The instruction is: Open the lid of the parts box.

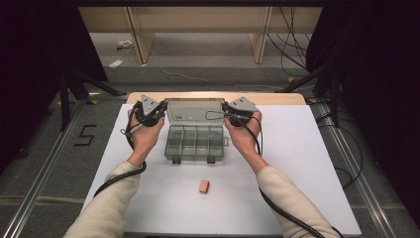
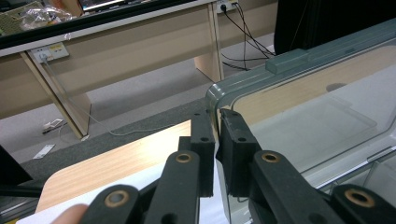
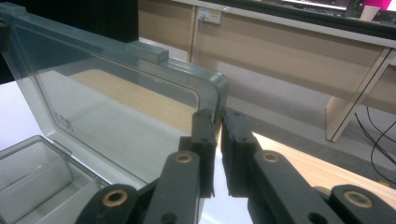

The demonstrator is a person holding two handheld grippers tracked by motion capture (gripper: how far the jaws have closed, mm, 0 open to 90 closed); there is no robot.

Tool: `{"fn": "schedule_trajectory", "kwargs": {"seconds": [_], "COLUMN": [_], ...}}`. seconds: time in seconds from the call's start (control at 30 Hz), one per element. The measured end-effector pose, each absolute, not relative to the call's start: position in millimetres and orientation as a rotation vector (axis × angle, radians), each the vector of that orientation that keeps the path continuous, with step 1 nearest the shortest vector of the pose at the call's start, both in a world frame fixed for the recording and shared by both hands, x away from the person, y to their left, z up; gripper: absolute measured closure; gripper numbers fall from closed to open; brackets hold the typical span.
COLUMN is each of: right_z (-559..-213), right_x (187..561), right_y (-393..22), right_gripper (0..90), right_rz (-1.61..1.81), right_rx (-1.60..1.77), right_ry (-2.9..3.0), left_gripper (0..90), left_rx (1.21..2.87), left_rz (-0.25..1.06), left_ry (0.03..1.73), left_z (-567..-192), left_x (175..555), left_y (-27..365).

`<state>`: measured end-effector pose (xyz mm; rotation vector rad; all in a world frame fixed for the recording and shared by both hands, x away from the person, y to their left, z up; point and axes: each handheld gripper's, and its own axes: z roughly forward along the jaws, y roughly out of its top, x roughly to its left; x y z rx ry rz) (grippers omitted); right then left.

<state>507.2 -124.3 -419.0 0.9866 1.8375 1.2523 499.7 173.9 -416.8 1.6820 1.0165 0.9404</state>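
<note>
A clear grey compartment box [image 1: 195,144] stands open in the middle of the white tabletop [image 1: 302,163], with its lid [image 1: 194,111] raised upright at the back. My left gripper [image 1: 158,111] is shut on the lid's left upper corner. In the left gripper view the jaws [image 2: 217,117] pinch the rounded lid edge [image 2: 299,60]. My right gripper [image 1: 229,113] is shut on the lid's right upper corner, and its jaws [image 3: 218,116] clamp the lid [image 3: 116,98] there. The compartments [image 3: 32,172] look empty. A small orange-pink block [image 1: 203,186] lies on the table in front of the box.
The wooden table edge [image 1: 277,97] runs behind the box. Beyond it are grey floor, desk legs [image 1: 141,42] and cables [image 1: 292,44]. Metal rails [image 1: 44,168] flank the table, and a "5" mark [image 1: 85,135] sits on the floor at left.
</note>
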Motion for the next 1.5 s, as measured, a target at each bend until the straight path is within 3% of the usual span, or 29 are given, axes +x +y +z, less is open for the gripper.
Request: {"fn": "schedule_trajectory", "kwargs": {"seconds": [1.5], "right_z": [-424.6], "right_x": [519.2], "right_y": [-122.0], "right_gripper": [84.5], "right_rz": [1.263], "right_rx": [1.037], "right_ry": [1.819], "left_gripper": [84.0], "left_rx": [1.656], "left_rz": [0.876], "left_ry": [1.086], "left_z": [-433.6], "left_x": [515.7], "left_y": [172.9]}}
